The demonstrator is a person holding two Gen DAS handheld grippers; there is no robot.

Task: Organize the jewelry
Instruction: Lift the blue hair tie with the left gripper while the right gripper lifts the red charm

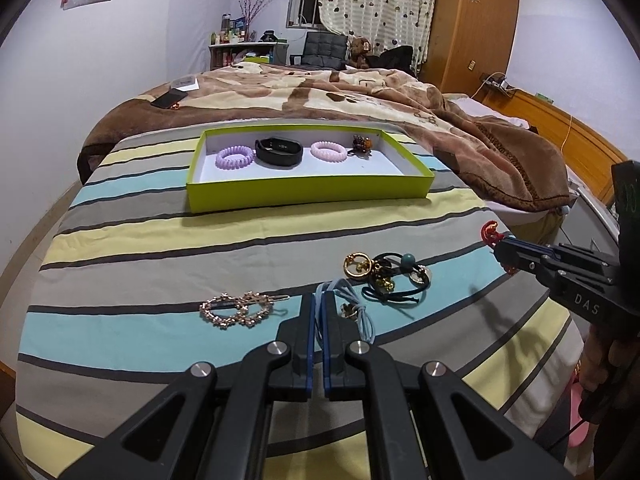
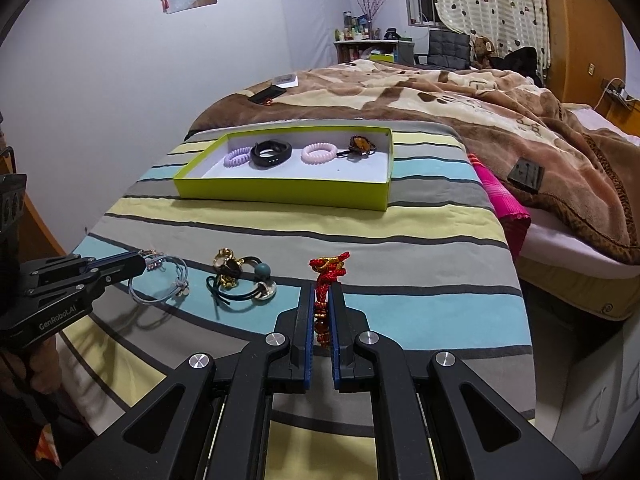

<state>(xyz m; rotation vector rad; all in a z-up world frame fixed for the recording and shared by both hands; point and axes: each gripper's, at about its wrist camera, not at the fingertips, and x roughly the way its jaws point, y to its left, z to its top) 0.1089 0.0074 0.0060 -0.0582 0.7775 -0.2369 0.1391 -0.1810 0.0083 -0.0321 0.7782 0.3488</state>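
The striped bedspread [image 1: 248, 240] carries a green tray [image 1: 304, 194] at twelve o'clock. A heart hair clip [image 1: 240, 309] lies at seven, tangled hair ties [image 1: 384, 276] at four.

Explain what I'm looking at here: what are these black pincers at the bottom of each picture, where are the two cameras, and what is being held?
No robot here: a person holds a two-finger gripper in each hand, each with a wide-angle camera looking along its fingers. One picture is from the left gripper, which is shut on a pale blue hair tie. The other is from the right gripper, shut on a red knotted cord. Each gripper also shows at the edge of the other's picture. On the striped bedcover lie a double-heart hair clip and a tangle of dark hair ties with gold rings. Beyond is a green tray already holding four pieces.
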